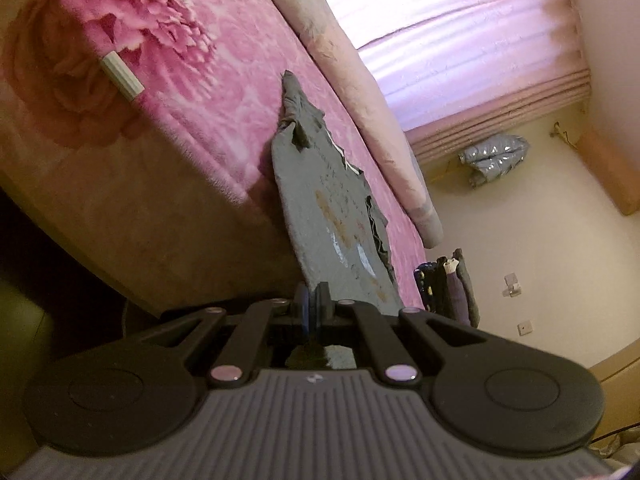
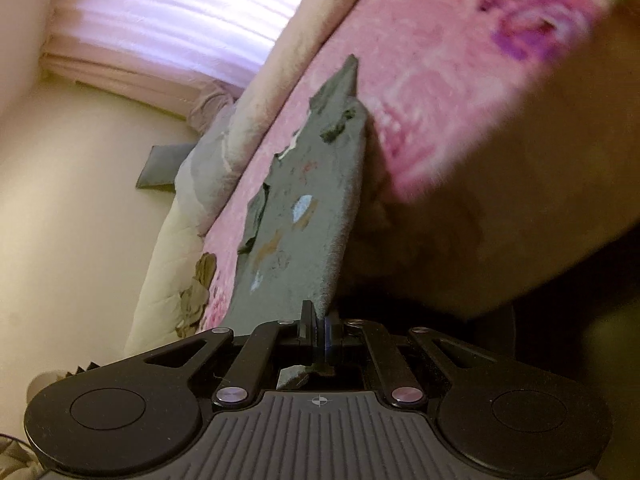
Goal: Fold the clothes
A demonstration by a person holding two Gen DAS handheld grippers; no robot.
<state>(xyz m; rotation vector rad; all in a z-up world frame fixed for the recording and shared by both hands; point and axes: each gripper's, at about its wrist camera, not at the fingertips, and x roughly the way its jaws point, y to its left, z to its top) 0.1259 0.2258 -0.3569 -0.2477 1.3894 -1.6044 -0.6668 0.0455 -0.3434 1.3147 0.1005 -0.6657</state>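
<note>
A grey garment [image 1: 332,204] with a faded orange and white print lies stretched across the pink floral bed cover [image 1: 208,92]. My left gripper [image 1: 312,306] is shut on its near edge, with cloth pinched between the jaws. In the right wrist view the same grey garment [image 2: 304,208] runs away from me over the bed cover [image 2: 432,60]. My right gripper [image 2: 318,332] is shut on another part of its near edge. The garment's far end is rumpled, with a darker fold showing.
A rolled pale duvet [image 1: 360,92] lies along the far side of the bed, also in the right wrist view [image 2: 240,128]. A white ribbed object [image 1: 122,76] lies on the cover. Folded dark clothes [image 1: 448,284] sit at the bed's edge. A silver jacket [image 1: 494,158] lies on the floor by the curtain.
</note>
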